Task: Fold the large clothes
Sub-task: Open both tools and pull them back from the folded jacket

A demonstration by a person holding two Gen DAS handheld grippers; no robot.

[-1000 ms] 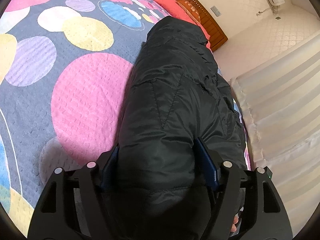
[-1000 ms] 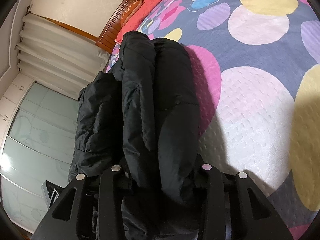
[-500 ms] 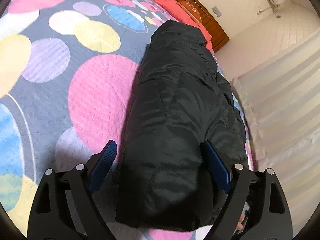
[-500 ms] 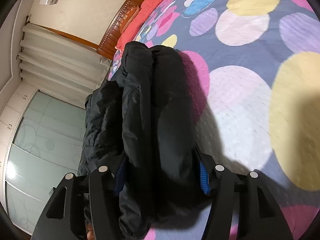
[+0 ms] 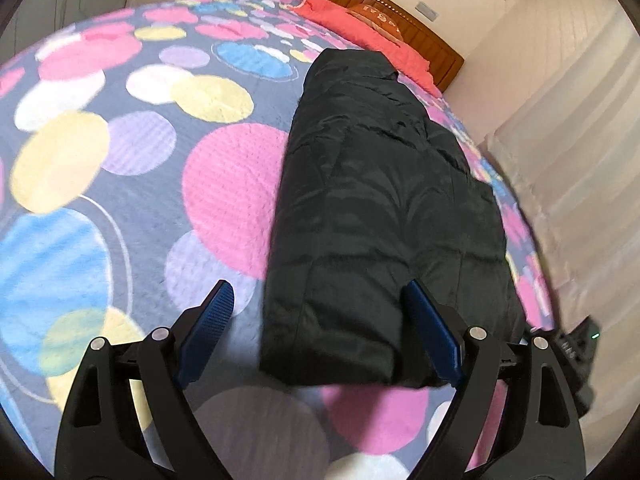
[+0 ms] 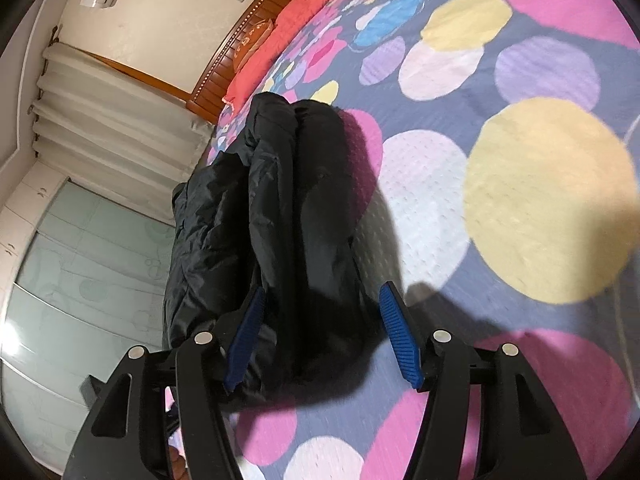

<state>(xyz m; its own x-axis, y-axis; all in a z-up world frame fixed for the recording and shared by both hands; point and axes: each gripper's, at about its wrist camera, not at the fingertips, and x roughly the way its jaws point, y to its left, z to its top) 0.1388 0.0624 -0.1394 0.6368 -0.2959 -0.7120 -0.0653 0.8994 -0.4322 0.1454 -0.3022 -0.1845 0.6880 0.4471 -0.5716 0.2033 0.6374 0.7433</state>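
Note:
A black puffer jacket (image 5: 380, 200) lies folded into a long thick bundle on the bedspread of coloured circles (image 5: 100, 240), near the bed's right edge. My left gripper (image 5: 318, 288) hovers over the bundle's near end and is open. Its left pad (image 5: 208, 320) stands clear of the cloth and its right pad (image 5: 432, 336) is over the top of it. In the right wrist view the jacket (image 6: 304, 220) runs away from my right gripper (image 6: 323, 288), which is open. The near end of the bundle lies between its blue pads (image 6: 396, 332) without being squeezed.
Red pillows (image 5: 360, 28) and a wooden headboard (image 5: 400, 12) stand at the far end of the bed. Pale curtains (image 6: 112, 120) and a glass-fronted wardrobe (image 6: 80, 280) line the side beyond the jacket. A black device with a green light (image 5: 580, 344) sits at the bed's right edge.
Both grippers were shut on the jacket's near end; their jaws have spread and let go. Both have drawn back and risen, and the bundle now rests on the bedspread.

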